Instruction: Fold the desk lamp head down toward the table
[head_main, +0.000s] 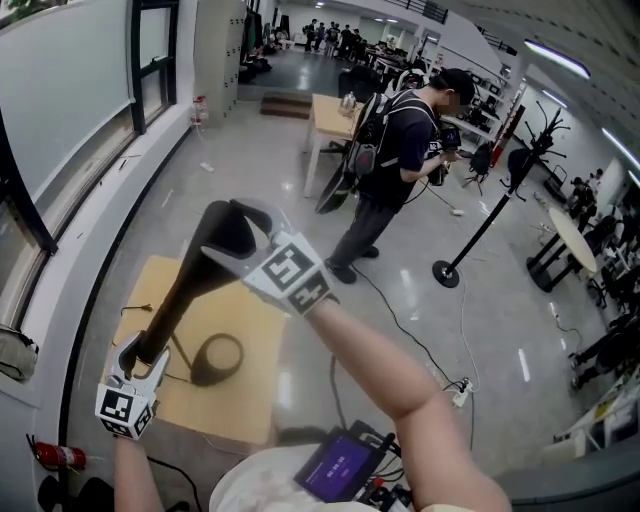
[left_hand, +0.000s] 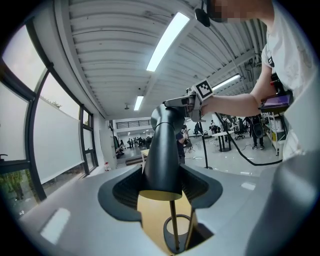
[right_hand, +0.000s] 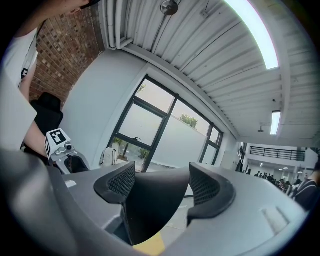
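A black desk lamp stands on a small wooden table (head_main: 245, 405). Its ring base (head_main: 216, 358) lies flat, and its arm (head_main: 180, 300) leans up to the right to the lamp head (head_main: 228, 232). My left gripper (head_main: 145, 352) is shut on the low part of the arm; in the left gripper view the black arm (left_hand: 162, 155) fills the gap between the pads, with the ring base (left_hand: 172, 231) below. My right gripper (head_main: 240, 238) is shut on the lamp head, and in the right gripper view the dark head (right_hand: 152, 205) sits between both pads (right_hand: 122, 182).
A window wall runs along the left. A person with a backpack (head_main: 400, 150) stands beyond the table beside a black pole stand (head_main: 445, 272). A cable and power strip (head_main: 460, 392) lie on the floor at right. A fire extinguisher (head_main: 60, 457) sits at lower left.
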